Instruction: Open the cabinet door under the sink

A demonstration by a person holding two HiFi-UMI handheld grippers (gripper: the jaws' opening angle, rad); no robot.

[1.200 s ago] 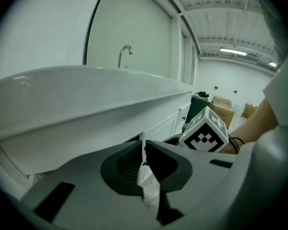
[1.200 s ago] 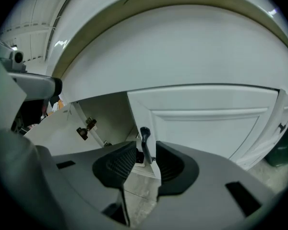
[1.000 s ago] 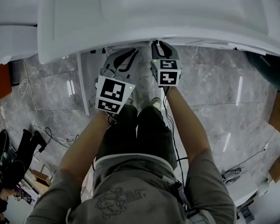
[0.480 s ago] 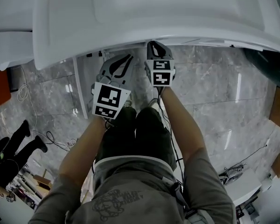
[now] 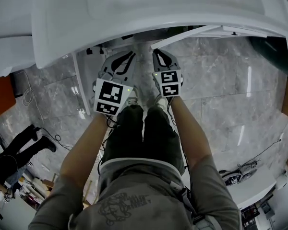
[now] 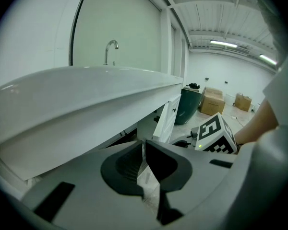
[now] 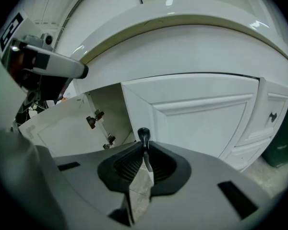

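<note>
Under the white sink the right cabinet door stands partly swung out; the head view shows its top edge slanting out from the cabinet. My right gripper is shut on that door's small black knob; its jaws have just been closing, with the knob between them. The left cabinet door hangs wide open, hinges showing. My left gripper hovers beside the right one, jaws together with nothing in them, pointing under the basin rim.
A faucet rises behind the basin. A dark green bin and cardboard boxes stand to the right. Cables lie on the marble floor at the left. My legs are right below both grippers.
The right gripper closed on the knob and drew back toward me, and the right door swung out from the cabinet. The left gripper shifted back slightly alongside it.
</note>
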